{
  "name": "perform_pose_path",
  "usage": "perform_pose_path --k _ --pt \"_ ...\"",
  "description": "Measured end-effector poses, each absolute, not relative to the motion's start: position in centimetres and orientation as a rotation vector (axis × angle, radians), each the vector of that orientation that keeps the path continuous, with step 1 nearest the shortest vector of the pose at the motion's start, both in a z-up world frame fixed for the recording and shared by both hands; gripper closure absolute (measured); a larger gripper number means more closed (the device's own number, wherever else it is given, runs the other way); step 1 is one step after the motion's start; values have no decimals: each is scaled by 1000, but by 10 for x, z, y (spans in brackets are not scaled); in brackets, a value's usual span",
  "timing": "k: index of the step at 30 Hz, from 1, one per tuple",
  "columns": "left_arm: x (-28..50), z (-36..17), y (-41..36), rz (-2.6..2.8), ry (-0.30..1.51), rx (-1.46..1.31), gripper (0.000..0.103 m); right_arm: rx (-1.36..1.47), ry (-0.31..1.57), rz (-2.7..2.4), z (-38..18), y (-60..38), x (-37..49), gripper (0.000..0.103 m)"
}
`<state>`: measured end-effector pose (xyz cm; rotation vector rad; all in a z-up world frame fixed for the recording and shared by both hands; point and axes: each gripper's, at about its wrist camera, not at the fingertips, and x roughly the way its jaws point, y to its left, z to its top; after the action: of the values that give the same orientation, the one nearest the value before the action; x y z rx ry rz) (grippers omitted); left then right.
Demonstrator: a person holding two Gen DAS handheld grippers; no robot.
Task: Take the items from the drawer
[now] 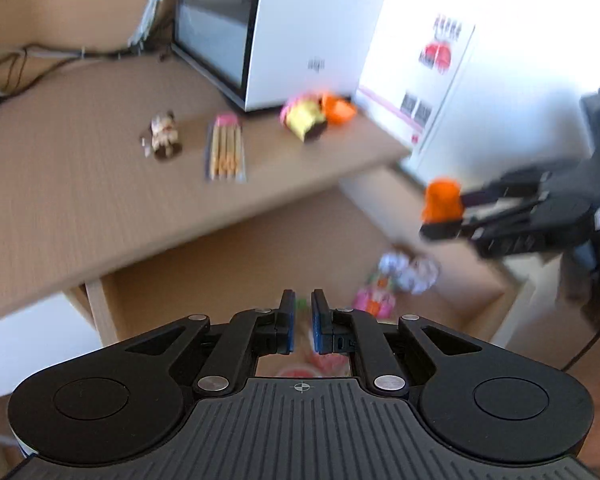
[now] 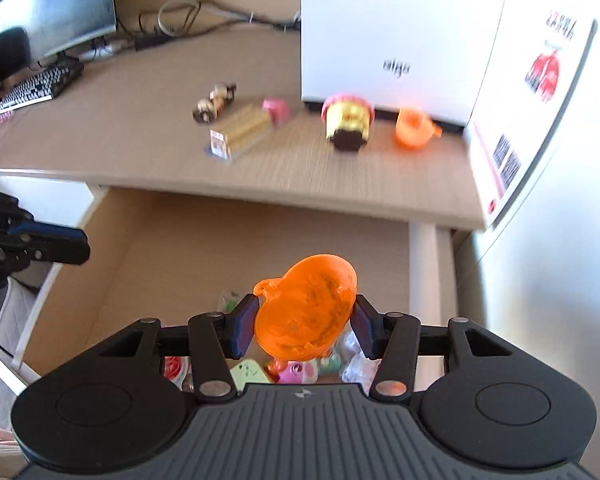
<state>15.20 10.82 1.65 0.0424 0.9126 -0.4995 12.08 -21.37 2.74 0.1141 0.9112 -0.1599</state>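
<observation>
The drawer (image 2: pixel 172 240) under the desk stands pulled out, its wooden bottom mostly bare. Small toys (image 2: pixel 296 372) and a clear wrapper (image 1: pixel 408 272) lie at its near right end. My right gripper (image 2: pixel 306 308) is shut on an orange translucent toy (image 2: pixel 308 308) and holds it above the drawer; the left wrist view shows the orange toy (image 1: pixel 442 200) at the right. My left gripper (image 1: pixel 302 304) hangs over the drawer with its fingers nearly together and nothing between them.
On the desk top (image 2: pixel 140 140) lie an orange cup (image 2: pixel 414 128), a yellow and pink toy (image 2: pixel 348 124), a pencil pack (image 2: pixel 244 130) and a small figurine (image 2: pixel 214 102). A white appliance (image 2: pixel 388 32) stands behind them. A keyboard (image 2: pixel 36 88) and cables sit at the far left.
</observation>
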Motion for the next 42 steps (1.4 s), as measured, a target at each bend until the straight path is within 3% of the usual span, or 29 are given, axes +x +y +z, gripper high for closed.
perform_pose_path --k 6,18,21,22,24,33,42 --pt "166 -35 105 -460 1117 32 89 142 965 -180 7 -211 131 53" --pt "218 -104 70 -341 1235 -283 85 136 1107 -207 -45 -197 113 53" --pt "224 -118 53 -317 1251 -214 85 170 1125 -219 -54 -201 115 53" --pt "226 -123 47 -300 1260 -154 84 179 1129 -222 -56 -202 113 53" --pt "227 -129 41 -294 1257 -113 70 191 1136 -232 -60 -203 113 53" --pt "240 -137 23 -436 1299 -262 67 230 1166 -250 -72 -210 109 53" --pt "228 -125 -42 -546 1204 187 65 240 1193 -264 -82 -205 99 53"
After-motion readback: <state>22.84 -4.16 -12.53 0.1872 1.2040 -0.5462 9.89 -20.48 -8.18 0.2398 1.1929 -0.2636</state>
